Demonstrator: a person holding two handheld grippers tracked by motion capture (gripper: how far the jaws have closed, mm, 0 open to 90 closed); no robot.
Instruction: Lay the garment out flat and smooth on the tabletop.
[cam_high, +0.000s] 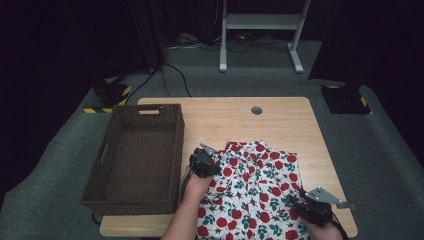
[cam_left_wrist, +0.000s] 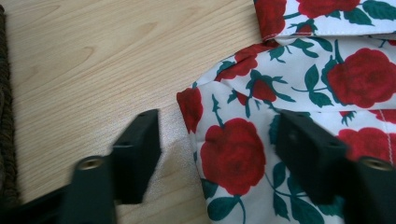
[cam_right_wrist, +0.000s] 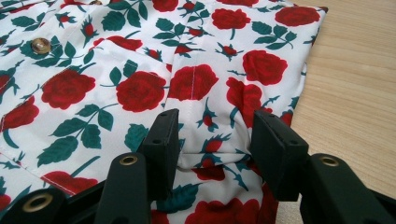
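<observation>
A white shirt printed with red roses and green leaves (cam_high: 260, 185) lies flat on the front right of the wooden table (cam_high: 225, 120). My left gripper (cam_high: 207, 159) is at the shirt's left edge. In the left gripper view it (cam_left_wrist: 219, 140) is open, one jaw over bare wood (cam_left_wrist: 93, 70), the other over the fabric (cam_left_wrist: 327, 84). My right gripper (cam_high: 296, 201) is low over the shirt's near right part. In the right gripper view it (cam_right_wrist: 217, 135) is open, with a raised wrinkle of the cloth (cam_right_wrist: 140, 88) between its jaws. A brown button (cam_right_wrist: 41, 45) shows there.
A dark brown woven basket (cam_high: 145, 108), with nothing in it, stands on the left of the table, close to my left gripper; its wall (cam_left_wrist: 4, 116) edges the left gripper view. A round cable hole (cam_high: 256, 110) is at the back. Bare wood (cam_right_wrist: 355, 93) lies right of the shirt.
</observation>
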